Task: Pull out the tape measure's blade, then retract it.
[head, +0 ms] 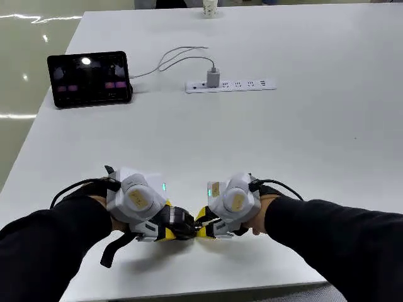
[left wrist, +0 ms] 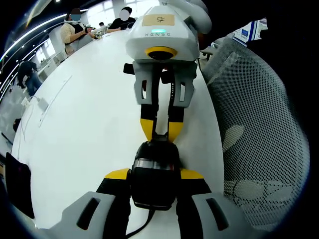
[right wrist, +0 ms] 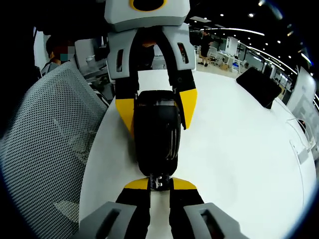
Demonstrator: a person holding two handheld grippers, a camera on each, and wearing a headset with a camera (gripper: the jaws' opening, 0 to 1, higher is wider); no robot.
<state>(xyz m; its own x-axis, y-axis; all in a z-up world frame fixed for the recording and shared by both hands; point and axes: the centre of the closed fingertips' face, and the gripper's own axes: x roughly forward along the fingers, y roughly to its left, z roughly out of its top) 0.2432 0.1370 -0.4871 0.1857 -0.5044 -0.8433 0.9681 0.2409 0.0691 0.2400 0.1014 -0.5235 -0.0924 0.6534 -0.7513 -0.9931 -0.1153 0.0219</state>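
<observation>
Clamping the tape measure (right wrist: 157,132) between its fingers, the left gripper (left wrist: 154,174) anchors it; the right gripper (right wrist: 159,185) fingers pinch the blade hook (right wrist: 159,179). Pull-out seems barely begun; next, draw the right fingers steadily away.

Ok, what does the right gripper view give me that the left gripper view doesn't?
Right gripper view: the hook pinched in the right tool, and the front end of the tape measure. Left gripper view: its rear end and cord, clamped in the left tool. Both: the tape measure with hardly any blade out, the opposite tool facing the camera, the mesh chair and the white table.
</observation>
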